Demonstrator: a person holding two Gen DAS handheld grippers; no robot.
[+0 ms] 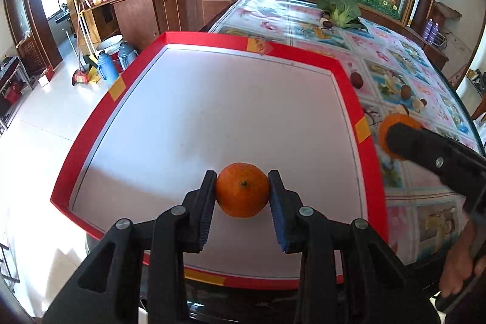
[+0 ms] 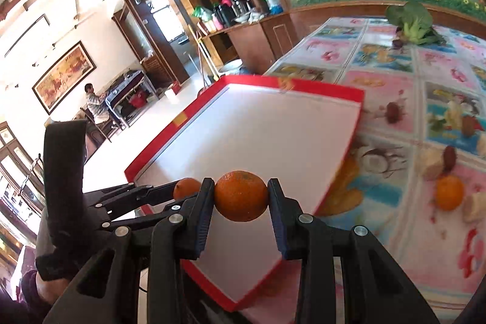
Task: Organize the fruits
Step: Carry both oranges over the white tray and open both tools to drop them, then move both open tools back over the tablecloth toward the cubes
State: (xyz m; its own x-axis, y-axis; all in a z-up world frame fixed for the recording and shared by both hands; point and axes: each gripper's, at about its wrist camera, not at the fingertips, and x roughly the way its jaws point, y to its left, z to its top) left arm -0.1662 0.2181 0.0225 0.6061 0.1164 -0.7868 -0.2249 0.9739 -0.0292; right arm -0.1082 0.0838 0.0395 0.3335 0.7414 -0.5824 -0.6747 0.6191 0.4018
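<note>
My left gripper point(image 1: 242, 190) is shut on an orange point(image 1: 242, 189) and holds it over the near part of the white tray with a red rim point(image 1: 349, 87). My right gripper point(image 2: 240, 196) is shut on a second orange point(image 2: 241, 196) above the tray's right edge point(image 2: 354, 123). In the left wrist view that orange point(image 1: 395, 123) shows behind the right gripper's fingers point(image 1: 404, 141). In the right wrist view the left gripper with its orange point(image 2: 186, 187) is at the left. A third orange point(image 2: 449, 192) lies on the tablecloth.
Small brown fruits point(image 1: 356, 79) point(image 1: 405, 91) point(image 2: 393, 113) and pale pieces point(image 2: 431, 163) lie on the patterned tablecloth right of the tray. A green leafy vegetable point(image 2: 413, 20) sits at the far end. The tray's left rim overhangs the table edge, floor below.
</note>
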